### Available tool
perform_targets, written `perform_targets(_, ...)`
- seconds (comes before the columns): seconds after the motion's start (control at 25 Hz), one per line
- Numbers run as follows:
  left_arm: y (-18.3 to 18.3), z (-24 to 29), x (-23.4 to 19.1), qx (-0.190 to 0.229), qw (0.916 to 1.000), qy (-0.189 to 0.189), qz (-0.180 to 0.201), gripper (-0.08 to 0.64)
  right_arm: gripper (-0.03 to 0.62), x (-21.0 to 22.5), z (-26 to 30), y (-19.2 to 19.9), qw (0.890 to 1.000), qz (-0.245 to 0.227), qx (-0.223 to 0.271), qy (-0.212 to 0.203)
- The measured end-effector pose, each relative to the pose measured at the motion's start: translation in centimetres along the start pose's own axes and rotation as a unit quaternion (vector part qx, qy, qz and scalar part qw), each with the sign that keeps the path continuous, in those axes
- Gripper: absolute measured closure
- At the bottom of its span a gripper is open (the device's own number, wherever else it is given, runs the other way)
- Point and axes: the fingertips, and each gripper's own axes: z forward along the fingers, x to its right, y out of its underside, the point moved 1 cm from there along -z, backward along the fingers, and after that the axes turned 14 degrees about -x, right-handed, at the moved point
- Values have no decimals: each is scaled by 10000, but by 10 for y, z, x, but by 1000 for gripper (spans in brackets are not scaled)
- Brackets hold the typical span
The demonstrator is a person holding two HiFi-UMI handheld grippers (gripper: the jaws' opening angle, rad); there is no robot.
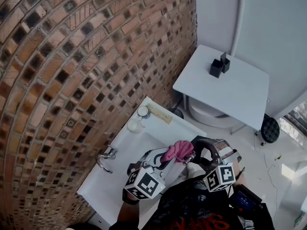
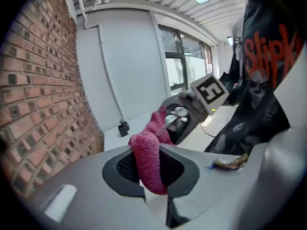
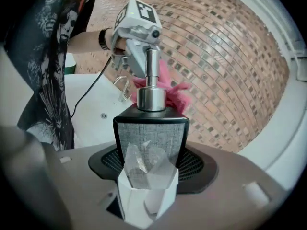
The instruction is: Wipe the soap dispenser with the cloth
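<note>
the left tongs [image 2: 149, 172] are pinching a pink cloth [image 2: 146, 156]: a thick fold stands up between the jaws, and the rest of it trails away toward 12 o'clock. the right tongs [image 3: 151, 164] are spread wide and clamped on the black square body of the soap dispenser [image 3: 151, 131], one jaw on each side of it.

in the right gripper view the dispenser's long axis runs straight out along the jaws, from 6 to 12 o'clock, grey textured face toward the camera, steel collar and pump stem at the far end. the free end of the cloth bunches just behind the stem, at about 1 o'clock from it, and the left tongs hold it there from 11 o'clock.

in the head view the dispenser is held in the air near the lower middle, pump end pointing toward 9 o'clock, meeting the cloth. under both tongs lies a white sink [image 1: 120, 150], its tap [image 1: 106, 158] at 9 o'clock. a brick wall [image 1: 72, 56] fills the left side. a white table [image 1: 240, 97] stands at 1 o'clock, well apart.
</note>
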Motion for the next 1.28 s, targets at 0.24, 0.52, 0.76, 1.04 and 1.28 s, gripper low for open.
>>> perform_targets(0.24, -36, -21, 69, 999, 9826, 1371, 752, 514, 294, 3, 7, 12, 9996, 123, -252, 37)
perform_targets(0.52, -72, -32, 8, 1268, 9916, -102, 233, 514, 293, -29, 8, -9, 9987, -392, -19, -326)
perform_targets(0.76, -14, -1, 18, 217, 9962, 673, 499, 514, 293, 11, -8, -1, 9983, 550, 182, 30)
perform_targets(1.04, -67, -39, 51, 2027, 9622, 1637, 788, 514, 293, 9, 2, 8, 9954, 921, 187, -209)
perform_targets(1.28, -88, -40, 18, 2835, 9440, 1585, -587, 514, 291, 9, 6, 9, 9942, 991, 59, -405)
